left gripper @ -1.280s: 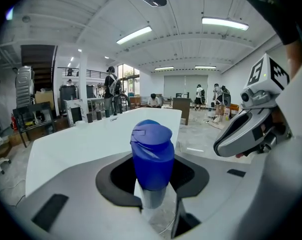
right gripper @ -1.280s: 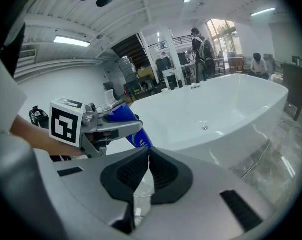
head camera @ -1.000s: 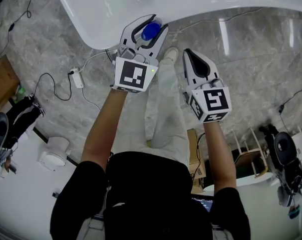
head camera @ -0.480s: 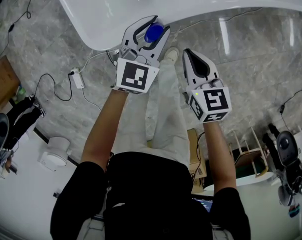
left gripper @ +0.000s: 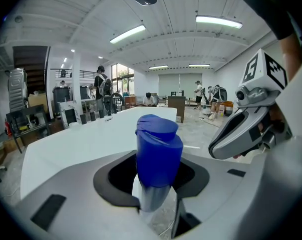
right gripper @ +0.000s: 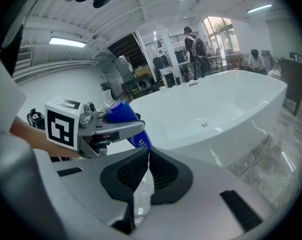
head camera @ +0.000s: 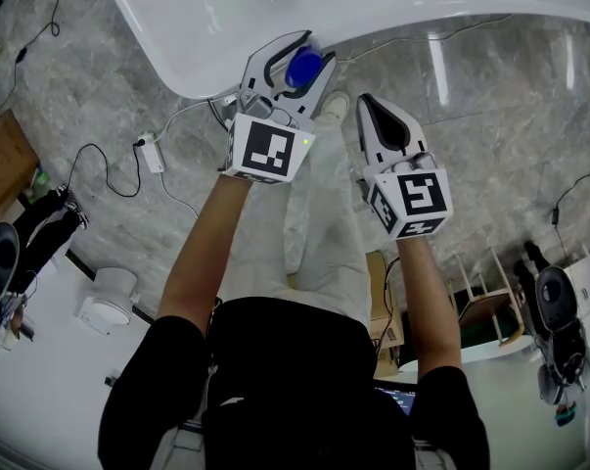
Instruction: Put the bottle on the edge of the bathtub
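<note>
Left gripper [head camera: 293, 59] pinches bottle [left gripper: 158, 149], right gripper [head camera: 371, 111] jaws pressed together; released off-centre on tub [head camera: 216, 27] rim, bottle may topple

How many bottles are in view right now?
1: the blue bottle, gripped in the left gripper at the bathtub's edge. Others may be hidden.

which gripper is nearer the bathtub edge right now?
Left. The left gripper, fingers shut on the bottle, is over the bathtub rim; the right gripper, fingers shut and empty, hangs over the floor, short of it.
</note>
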